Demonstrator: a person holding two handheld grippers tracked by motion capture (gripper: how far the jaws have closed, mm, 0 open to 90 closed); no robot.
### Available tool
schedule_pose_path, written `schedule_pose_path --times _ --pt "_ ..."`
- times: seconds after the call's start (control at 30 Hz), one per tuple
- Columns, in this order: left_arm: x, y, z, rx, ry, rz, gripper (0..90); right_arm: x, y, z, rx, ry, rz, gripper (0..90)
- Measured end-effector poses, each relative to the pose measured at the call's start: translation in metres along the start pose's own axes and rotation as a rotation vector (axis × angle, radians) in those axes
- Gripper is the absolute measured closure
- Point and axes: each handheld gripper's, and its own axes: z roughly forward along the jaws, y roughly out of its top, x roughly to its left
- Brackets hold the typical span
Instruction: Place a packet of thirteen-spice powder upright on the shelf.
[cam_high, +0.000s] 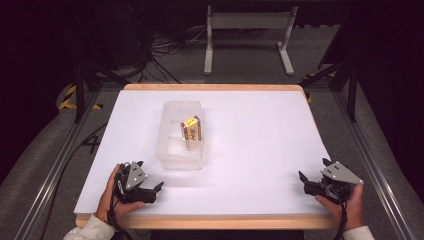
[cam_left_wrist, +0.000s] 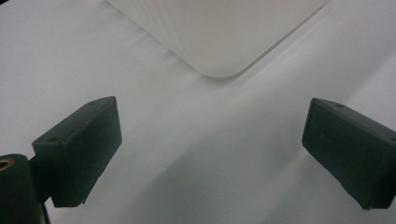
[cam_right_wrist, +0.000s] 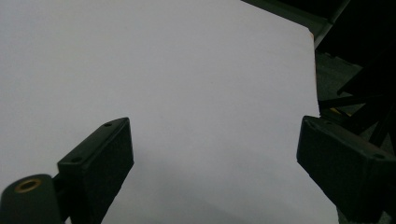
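A clear plastic bin (cam_high: 182, 157) sits left of the table's middle, and a small yellow and brown box (cam_high: 192, 129) leans upright inside it. My left gripper (cam_high: 150, 176) rests near the front left edge, open, just short of the bin's near corner (cam_left_wrist: 219, 51). In the left gripper view nothing lies between the two black jaws (cam_left_wrist: 210, 154). My right gripper (cam_high: 314, 175) rests at the front right, open, over bare white tabletop (cam_right_wrist: 212, 158).
The white table (cam_high: 260, 145) has a wooden rim. Beyond its far edge stands a grey metal frame (cam_high: 247, 37) on dark carpet with cables. Black rails run along both sides of the table.
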Motion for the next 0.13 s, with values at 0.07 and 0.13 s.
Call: schedule_pose_path --times 0.07,0.13 --pt "-0.0004 0.0004 0.0003 0.002 0.000 -0.001 5.3 0.0001 -0.0004 0.0003 0.006 -0.005 -0.002 11.0" --pt "-0.0005 0.0011 0.0012 0.001 0.000 0.002 5.3 -0.0005 -0.0007 0.0004 0.010 -0.003 0.003 10.9"
